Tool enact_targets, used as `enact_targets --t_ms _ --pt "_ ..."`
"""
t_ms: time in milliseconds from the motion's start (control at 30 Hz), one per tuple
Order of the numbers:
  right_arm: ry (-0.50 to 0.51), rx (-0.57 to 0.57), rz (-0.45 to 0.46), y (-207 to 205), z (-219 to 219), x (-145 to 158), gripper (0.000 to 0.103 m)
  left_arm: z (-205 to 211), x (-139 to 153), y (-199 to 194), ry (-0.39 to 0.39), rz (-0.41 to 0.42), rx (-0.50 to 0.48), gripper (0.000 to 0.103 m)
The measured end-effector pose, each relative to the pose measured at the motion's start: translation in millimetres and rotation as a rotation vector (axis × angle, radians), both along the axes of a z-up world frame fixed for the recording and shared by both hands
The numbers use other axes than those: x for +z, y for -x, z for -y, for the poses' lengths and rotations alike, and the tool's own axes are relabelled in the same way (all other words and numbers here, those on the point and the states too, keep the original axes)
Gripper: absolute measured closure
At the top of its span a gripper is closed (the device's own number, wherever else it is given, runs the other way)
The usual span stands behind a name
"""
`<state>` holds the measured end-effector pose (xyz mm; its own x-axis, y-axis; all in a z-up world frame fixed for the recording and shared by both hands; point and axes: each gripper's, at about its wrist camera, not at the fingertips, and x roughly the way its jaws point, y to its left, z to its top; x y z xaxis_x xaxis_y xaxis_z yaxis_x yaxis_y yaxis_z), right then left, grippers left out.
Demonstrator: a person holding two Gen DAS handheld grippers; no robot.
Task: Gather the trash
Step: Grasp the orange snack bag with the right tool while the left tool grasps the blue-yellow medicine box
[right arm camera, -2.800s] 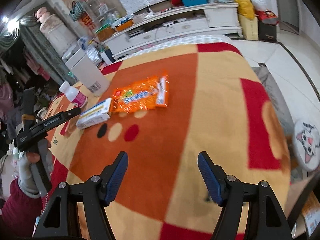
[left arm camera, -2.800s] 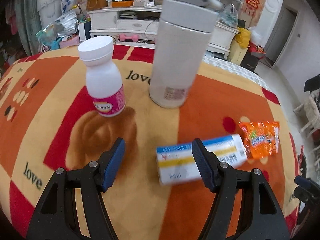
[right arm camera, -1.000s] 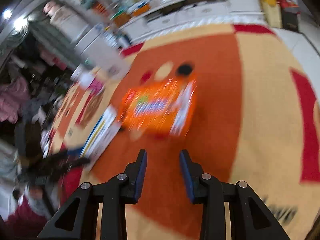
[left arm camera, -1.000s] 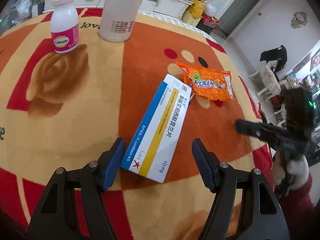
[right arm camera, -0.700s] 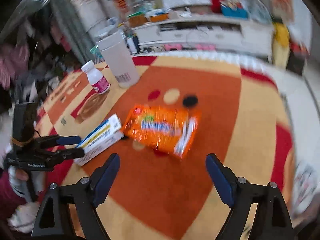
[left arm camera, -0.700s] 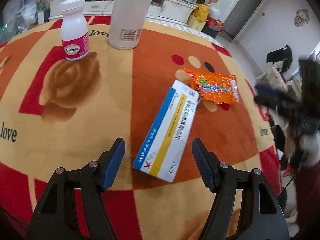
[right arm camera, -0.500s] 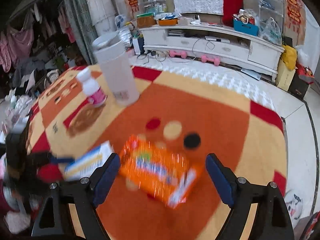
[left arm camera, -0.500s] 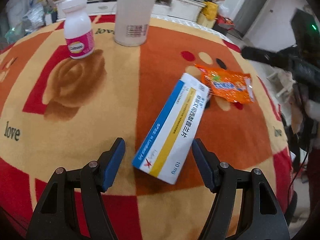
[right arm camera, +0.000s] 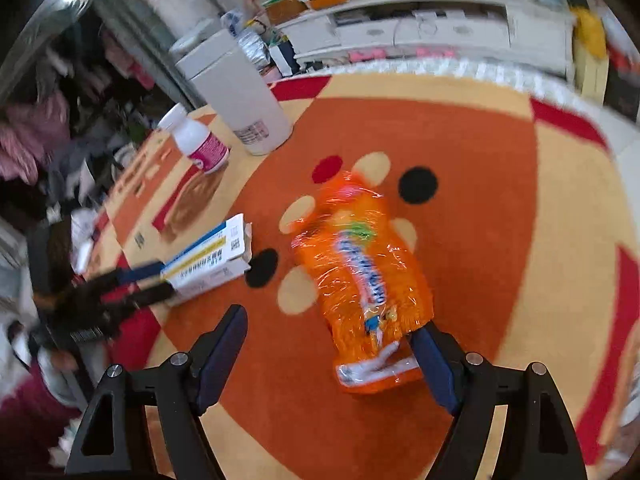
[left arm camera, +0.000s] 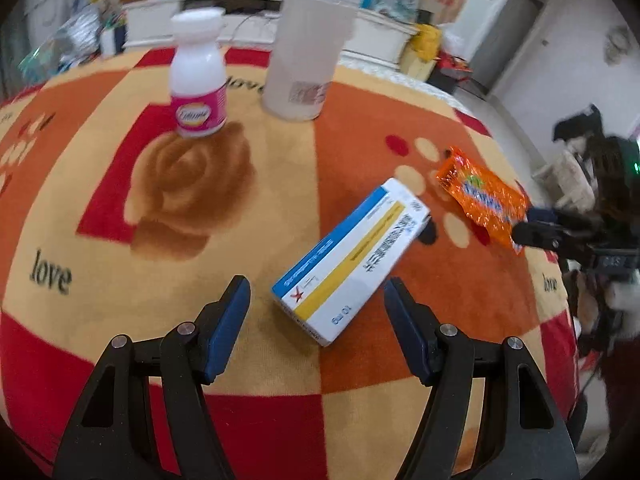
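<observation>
1. Two pieces of likely trash lie on the patterned blanket (left arm camera: 100, 184): a blue, white and yellow medicine box (left arm camera: 352, 256) and an orange snack wrapper (right arm camera: 360, 272). Taking the box as landmark, the wrapper lies just beyond its far end, near but seemingly not touching it.

2. Both grippers have closed in within the last few seconds. The left gripper (left arm camera: 316, 308) was earlier off to one side of the box; now the box's near end sits between its jaws, which are spread wide and not yet touching the cardboard.

3. The right gripper (right arm camera: 328, 344) was well back from the wrapper a few seconds ago and its jaws were briefly drawn nearly together a second ago. Now they are spread again, and the wrapper's near, sealed end lies against the right-hand jaw, off centre in the gap.

4. My reading: each hand has picked its own piece and is lined up for a pickup, so the task is at the approach stage, with nothing lifted.

5. Beyond the box stand a white pill bottle (left arm camera: 198, 76) with a pink label and a tall pale container (left arm camera: 308, 40), both upright and well apart from the box. Whether either counts as trash, or as the place to put it, I cannot tell.

6. Likely next: lower and close. The wrapper looks thin and crinkly, so the right jaws probably need to shift sideways first.
</observation>
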<state>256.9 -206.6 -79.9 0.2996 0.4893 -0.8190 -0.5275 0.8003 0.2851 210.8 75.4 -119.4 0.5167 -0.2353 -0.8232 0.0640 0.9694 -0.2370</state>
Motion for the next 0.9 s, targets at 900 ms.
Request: enact_targets --t_ms 900 --pt "0.283 0.097 0.126 -52 -7 -32 0.029 48 -23 -43 -0.222 -0.024 -0.201 0.050"
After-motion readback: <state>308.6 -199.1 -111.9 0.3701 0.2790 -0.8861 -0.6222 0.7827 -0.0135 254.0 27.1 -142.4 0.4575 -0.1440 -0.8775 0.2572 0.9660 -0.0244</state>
